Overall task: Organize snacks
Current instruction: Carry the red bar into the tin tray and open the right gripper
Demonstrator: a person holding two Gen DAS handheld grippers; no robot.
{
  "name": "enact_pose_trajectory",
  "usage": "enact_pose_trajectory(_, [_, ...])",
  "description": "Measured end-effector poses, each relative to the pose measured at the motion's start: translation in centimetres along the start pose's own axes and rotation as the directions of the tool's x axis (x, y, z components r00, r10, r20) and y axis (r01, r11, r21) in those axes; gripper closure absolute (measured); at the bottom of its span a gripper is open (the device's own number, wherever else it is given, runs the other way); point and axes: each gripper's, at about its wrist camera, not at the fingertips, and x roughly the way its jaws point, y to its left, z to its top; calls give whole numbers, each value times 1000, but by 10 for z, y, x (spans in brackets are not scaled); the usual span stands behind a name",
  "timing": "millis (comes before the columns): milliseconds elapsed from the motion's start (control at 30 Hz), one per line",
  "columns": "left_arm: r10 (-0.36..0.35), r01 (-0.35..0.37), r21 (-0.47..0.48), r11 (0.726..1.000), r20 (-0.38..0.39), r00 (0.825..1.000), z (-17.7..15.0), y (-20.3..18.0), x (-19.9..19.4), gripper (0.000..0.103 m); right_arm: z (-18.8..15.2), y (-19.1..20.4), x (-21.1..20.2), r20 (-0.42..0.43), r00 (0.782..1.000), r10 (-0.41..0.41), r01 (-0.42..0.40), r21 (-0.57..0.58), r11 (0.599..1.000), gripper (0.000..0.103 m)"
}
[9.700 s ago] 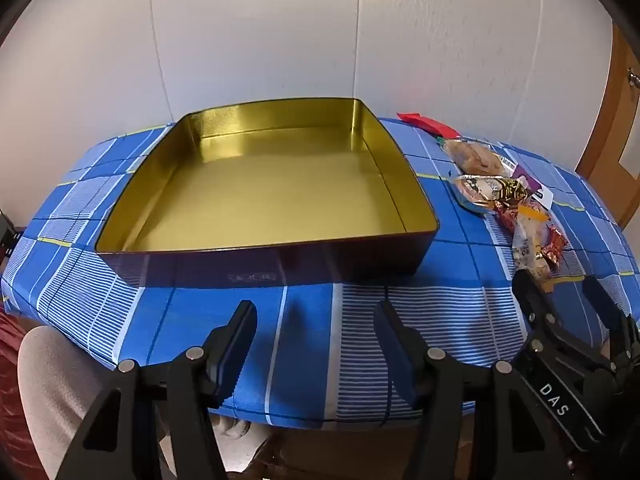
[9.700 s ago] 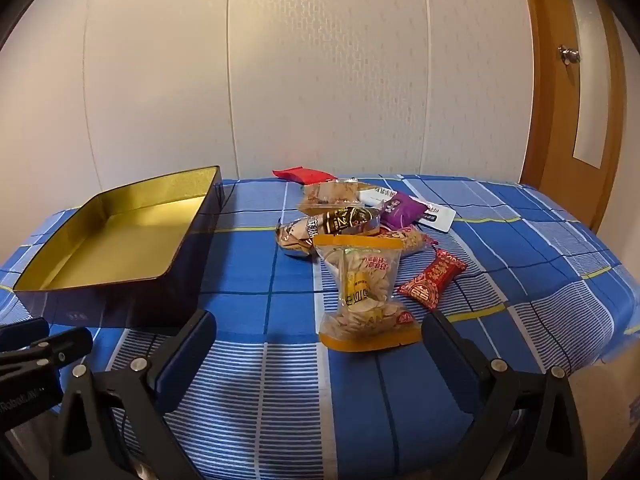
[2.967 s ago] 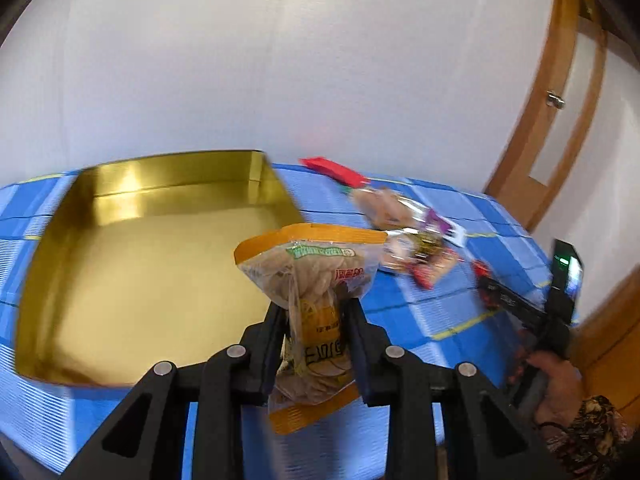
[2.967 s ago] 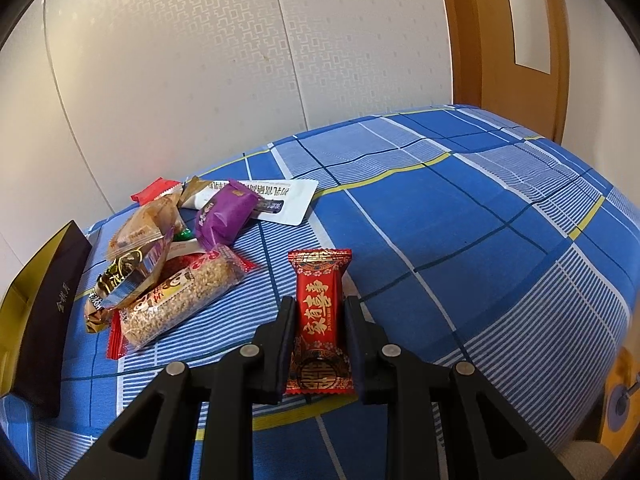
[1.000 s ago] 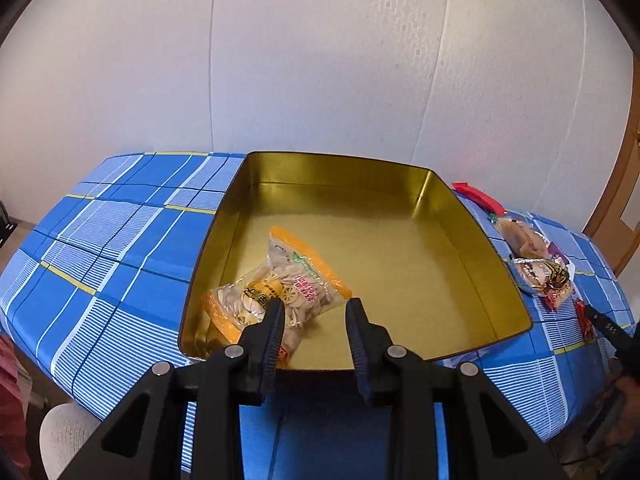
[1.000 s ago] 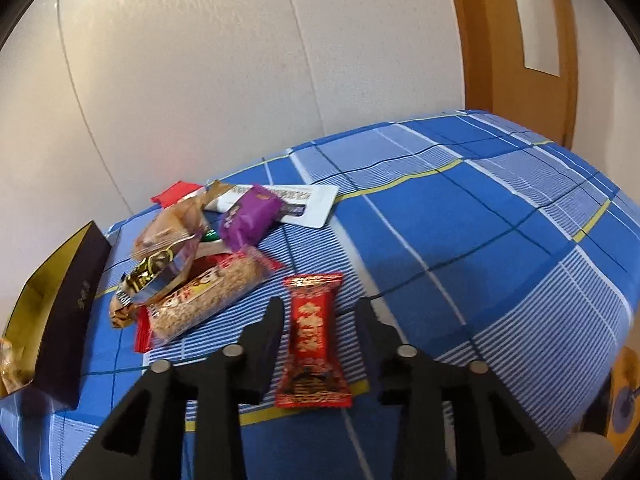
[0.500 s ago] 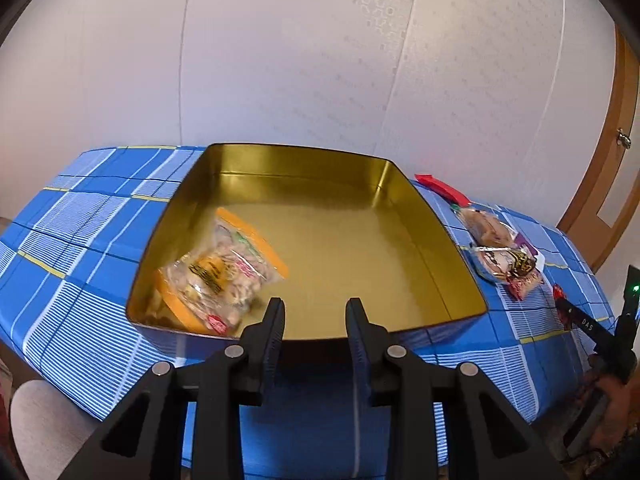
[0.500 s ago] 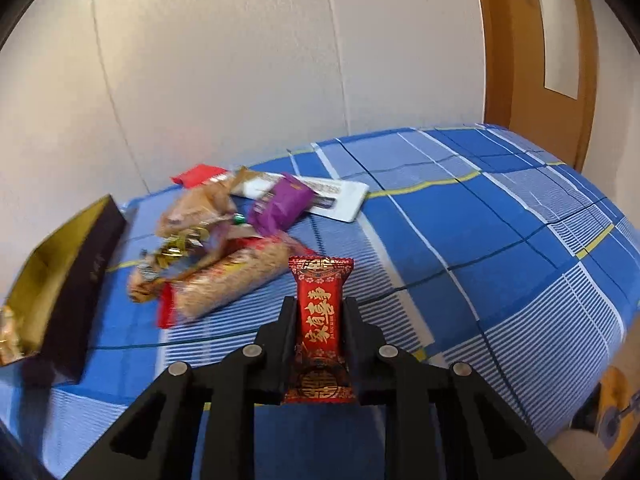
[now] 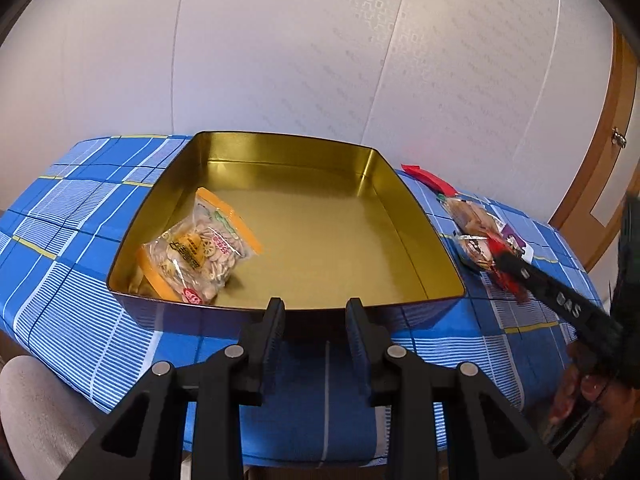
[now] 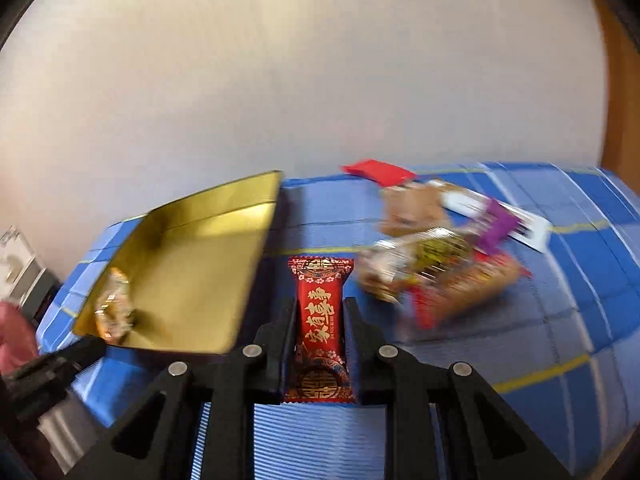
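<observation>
A gold-lined tin box (image 9: 420,216) sits on the blue plaid tablecloth; it also shows in the right wrist view (image 10: 256,240). An orange-edged bag of chips (image 9: 200,252) lies in its near left corner and shows in the right wrist view (image 10: 114,308). My left gripper (image 9: 316,312) is empty, its jaws a small gap apart, just in front of the box's near wall. My right gripper (image 10: 320,312) is shut on a red candy packet (image 10: 320,320), lifted above the cloth beside the box's right side. It shows in the left wrist view (image 9: 516,268).
A heap of snack packets (image 10: 436,256) lies right of the box, with a red packet (image 10: 376,172) at the back and a purple one (image 10: 496,224). The heap shows in the left wrist view (image 9: 476,228). A wooden door (image 9: 600,152) stands at the right.
My right gripper has lifted the red candy packet and swung left toward the box. My left gripper has drawn back slightly from the box; the chip bag lies still inside.
</observation>
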Motion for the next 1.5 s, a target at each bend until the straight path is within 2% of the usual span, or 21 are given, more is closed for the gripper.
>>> enact_pose_trajectory(267, [12,-12,-30,999,-4,1000,-5,3,0,71,15,51,29,-32,998,55,-57,-70,996,81])
enact_pose_trajectory(500, [17,-17,-47,999,1,1000,-5,5,-2,71,15,59,59,-78,996,36,-44,-112,993,81])
enact_pose_trajectory(733, [16,-16,-55,998,-1,1000,-6,6,-1,71,11,62,72,-100,995,-1,-15,-162,987,79])
enact_pose_trajectory(933, [-2,2,-46,999,5,1000,-6,3,-3,71,10,57,62,-53,998,-18,9,-167,986,79])
enact_pose_trajectory(1033, [-19,20,-35,999,4,1000,-6,-1,-3,71,11,48,47,-7,1000,-7,6,-131,991,74])
enact_pose_trajectory(1100, [-37,37,-30,999,3,999,-7,-4,-3,71,9,40,36,17,1000,-10,12,-113,994,66])
enact_pose_trajectory(1267, [-64,64,8,998,0,998,-9,-16,-2,70,1,9,17,31,998,-57,58,-57,997,66])
enact_pose_trajectory(1500, [-101,104,81,991,-34,994,-17,-37,3,69,-15,-56,1,-12,986,-165,165,88,982,65])
